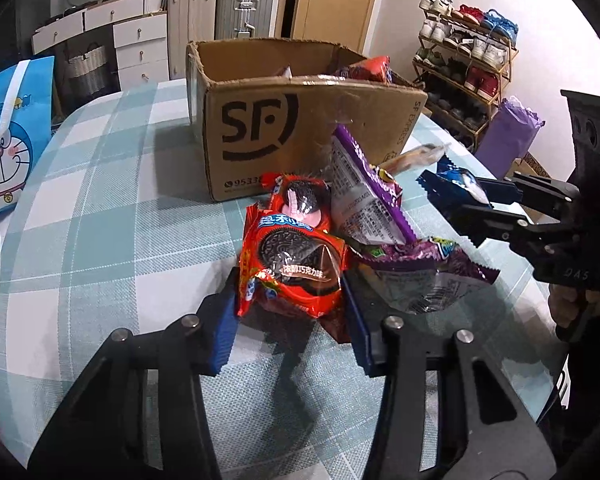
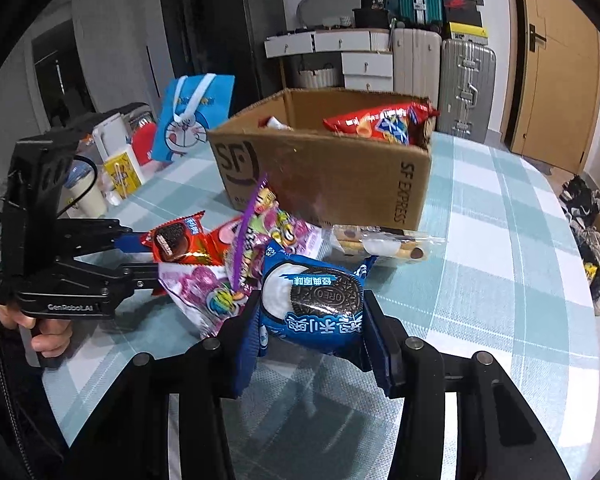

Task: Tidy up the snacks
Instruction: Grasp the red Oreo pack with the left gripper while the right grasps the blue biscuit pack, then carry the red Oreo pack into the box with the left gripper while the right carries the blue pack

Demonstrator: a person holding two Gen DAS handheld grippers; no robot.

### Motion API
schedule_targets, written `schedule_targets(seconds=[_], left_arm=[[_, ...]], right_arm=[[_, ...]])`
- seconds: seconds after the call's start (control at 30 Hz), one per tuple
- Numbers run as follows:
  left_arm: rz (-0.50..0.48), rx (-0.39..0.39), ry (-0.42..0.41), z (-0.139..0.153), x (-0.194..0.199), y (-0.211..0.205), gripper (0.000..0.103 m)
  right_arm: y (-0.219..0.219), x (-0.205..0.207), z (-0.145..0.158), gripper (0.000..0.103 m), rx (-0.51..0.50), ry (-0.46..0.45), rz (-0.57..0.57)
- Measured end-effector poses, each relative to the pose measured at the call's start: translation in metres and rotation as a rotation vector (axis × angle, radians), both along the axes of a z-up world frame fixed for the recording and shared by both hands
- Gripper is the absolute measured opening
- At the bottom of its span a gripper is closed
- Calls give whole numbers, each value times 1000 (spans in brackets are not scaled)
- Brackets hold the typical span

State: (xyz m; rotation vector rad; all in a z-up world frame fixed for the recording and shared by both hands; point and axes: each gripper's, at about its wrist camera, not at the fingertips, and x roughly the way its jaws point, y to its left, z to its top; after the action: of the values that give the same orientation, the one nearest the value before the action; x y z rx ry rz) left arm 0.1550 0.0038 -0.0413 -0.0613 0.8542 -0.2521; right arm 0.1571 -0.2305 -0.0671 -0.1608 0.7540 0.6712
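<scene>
Left tongs (image 1: 290, 312): my pads are clamped on the red Oreo pack (image 1: 292, 268).
Right tongs (image 2: 310, 344): closed on the blue Oreo pack (image 2: 314, 304).
Ahead: the SF cardboard box (image 1: 300, 136) on the worktop (image 1: 120, 208), holding a red snack bag (image 2: 380, 122).
In between: purple candy bags (image 1: 364, 188) and a clear biscuit-stick packet (image 2: 380, 246).
Left: a Doraemon bag (image 1: 10, 148).

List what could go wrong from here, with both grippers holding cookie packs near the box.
1. The left gripper pinches only the lower end of the red pack; the slick wrapper could slip out on the way to the box.
2. The purple packs lean against the red pack, so lifting it may drag or topple them.
3. The right gripper with the blue pack is close to the left one; both heading for the box could collide.
</scene>
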Motion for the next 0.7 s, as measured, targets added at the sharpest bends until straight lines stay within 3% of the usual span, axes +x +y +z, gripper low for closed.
schedule_targets(seconds=[0.7], left_arm=[[63,-41,-123,43,-19,6,44]], right_arm=[[-6,-13,24,47,33,-88,-23]])
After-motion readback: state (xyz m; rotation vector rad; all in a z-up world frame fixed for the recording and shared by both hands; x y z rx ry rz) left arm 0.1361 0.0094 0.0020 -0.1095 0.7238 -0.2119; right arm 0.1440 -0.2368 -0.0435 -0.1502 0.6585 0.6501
